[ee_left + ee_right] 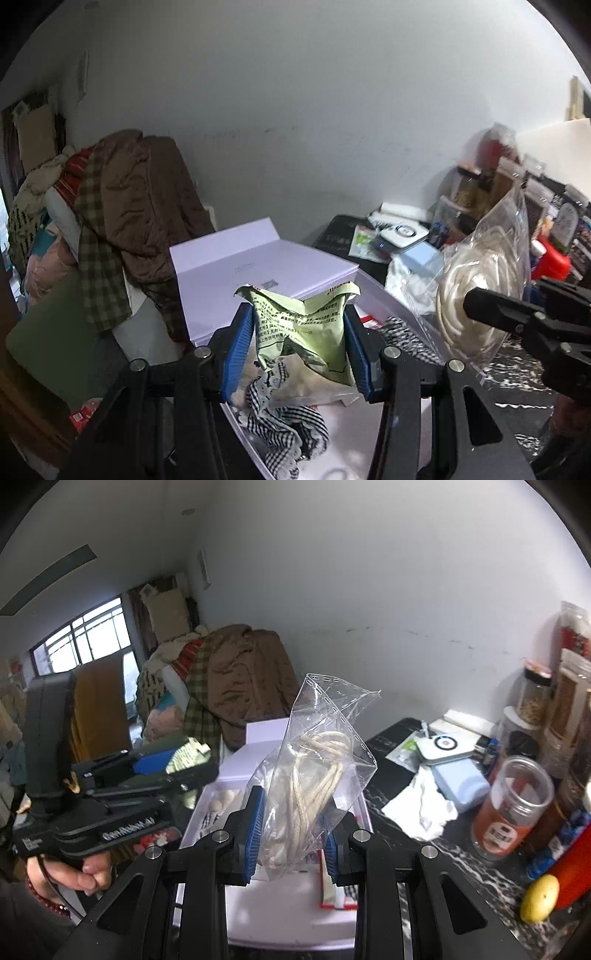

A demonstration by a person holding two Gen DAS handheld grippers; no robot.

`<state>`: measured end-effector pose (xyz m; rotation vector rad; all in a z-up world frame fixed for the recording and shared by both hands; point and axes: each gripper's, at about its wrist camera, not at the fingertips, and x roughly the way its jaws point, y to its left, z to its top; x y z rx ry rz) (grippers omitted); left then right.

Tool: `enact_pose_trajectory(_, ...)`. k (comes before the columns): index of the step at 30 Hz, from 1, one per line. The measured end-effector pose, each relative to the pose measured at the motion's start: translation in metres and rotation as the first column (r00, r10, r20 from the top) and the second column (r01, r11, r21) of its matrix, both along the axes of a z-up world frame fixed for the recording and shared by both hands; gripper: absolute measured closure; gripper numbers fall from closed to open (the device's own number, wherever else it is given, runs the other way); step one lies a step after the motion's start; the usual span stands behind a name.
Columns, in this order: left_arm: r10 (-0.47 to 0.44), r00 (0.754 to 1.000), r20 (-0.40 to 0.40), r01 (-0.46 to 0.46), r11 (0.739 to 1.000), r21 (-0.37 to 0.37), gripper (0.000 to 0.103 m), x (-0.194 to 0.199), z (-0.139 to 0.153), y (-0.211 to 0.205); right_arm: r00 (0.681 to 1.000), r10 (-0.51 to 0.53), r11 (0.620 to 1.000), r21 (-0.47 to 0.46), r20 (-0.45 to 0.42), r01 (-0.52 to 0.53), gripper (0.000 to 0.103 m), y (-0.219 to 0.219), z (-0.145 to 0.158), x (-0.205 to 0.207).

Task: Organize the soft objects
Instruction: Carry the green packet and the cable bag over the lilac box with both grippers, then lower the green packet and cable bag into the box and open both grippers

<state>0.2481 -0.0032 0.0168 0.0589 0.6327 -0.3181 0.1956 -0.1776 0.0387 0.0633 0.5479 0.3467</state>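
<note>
Left gripper (299, 343) is clamping a crumpled green packet (306, 332) w/ jaws narrowly apart, holding it above the open white box (266, 258). Right gripper (291, 830) is pinching a clear bag of coiled cord (317, 768), also over the box, jaws nearly closed. Checkered cloth (284, 424) is lying inside the box; a person's hand (79, 873) is gripping the left handle.

Dim daylight from the window (85, 638); fisheye-warped, vignetted, slightly blurred.

crumpled green packet (306, 328) and bagged cord (314, 775) above white box (288, 915).
</note>
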Motion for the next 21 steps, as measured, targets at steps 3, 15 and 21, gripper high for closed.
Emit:
enact_pose_trajectory(3, 0.008, 0.999, -0.034, -0.008, 1.0, 0.006, 0.055, 0.011, -0.013, -0.001, 1.0, 0.009, 1.0, -0.005, -0.013, -0.009, 0.075, 0.004, -0.006, 0.012)
enact_pose_trajectory(15, 0.045, 0.991, -0.13, -0.039, 0.998, 0.046, 0.053, 0.04, -0.049, -0.002, 0.997, 0.024, 1.0, -0.008, -0.071, -0.025, 0.075, 0.007, -0.026, 0.048)
enact_pose_trajectory(21, 0.076, 0.983, -0.166, -0.064, 0.995, 0.074, 0.041, 0.052, -0.055, -0.003, 0.995, 0.03, 0.999, -0.013, -0.098, -0.031, 0.075, 0.009, -0.036, 0.06)
